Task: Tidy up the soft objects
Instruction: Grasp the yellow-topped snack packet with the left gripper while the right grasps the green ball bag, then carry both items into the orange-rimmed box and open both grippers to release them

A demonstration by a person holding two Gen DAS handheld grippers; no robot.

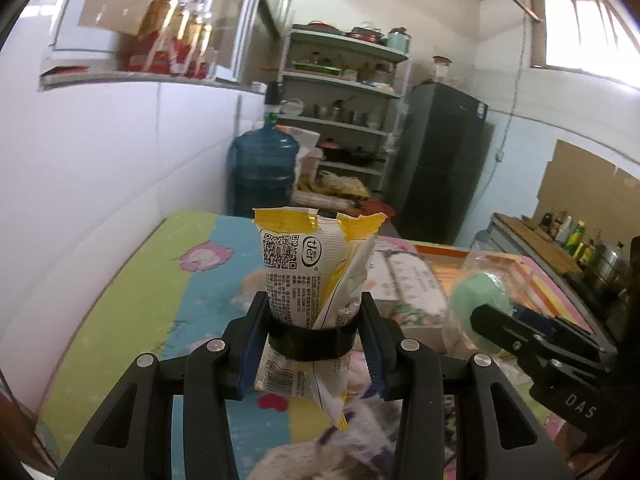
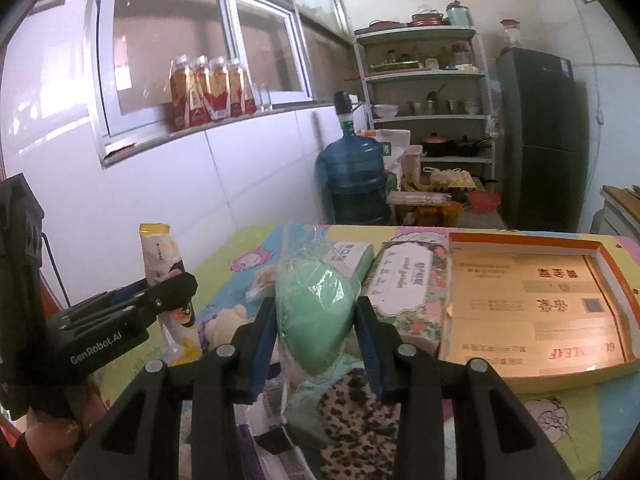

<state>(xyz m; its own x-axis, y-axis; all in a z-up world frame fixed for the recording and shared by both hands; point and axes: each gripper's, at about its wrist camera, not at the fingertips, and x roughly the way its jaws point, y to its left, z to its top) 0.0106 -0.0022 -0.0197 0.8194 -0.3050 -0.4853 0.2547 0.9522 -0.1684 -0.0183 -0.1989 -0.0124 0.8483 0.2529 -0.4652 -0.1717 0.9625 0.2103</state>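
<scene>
Pinching an upright yellow snack packet (image 1: 308,280) in the left gripper (image 1: 312,320) and a bagged green sponge (image 2: 316,312) in the right gripper (image 2: 316,332), both tilted downward above the cartoon tablecloth (image 1: 120,300).

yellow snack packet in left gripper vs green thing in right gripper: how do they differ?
The yellow snack packet is printed, opaque and carries a QR code; the green sponge is plain and sits in a clear bag. The packet is long, narrow and stands upright; the sponge is rounded, bulging between the pads. Shared: each is clamped at mid-body, in the left gripper and the right gripper, above the table.
</scene>
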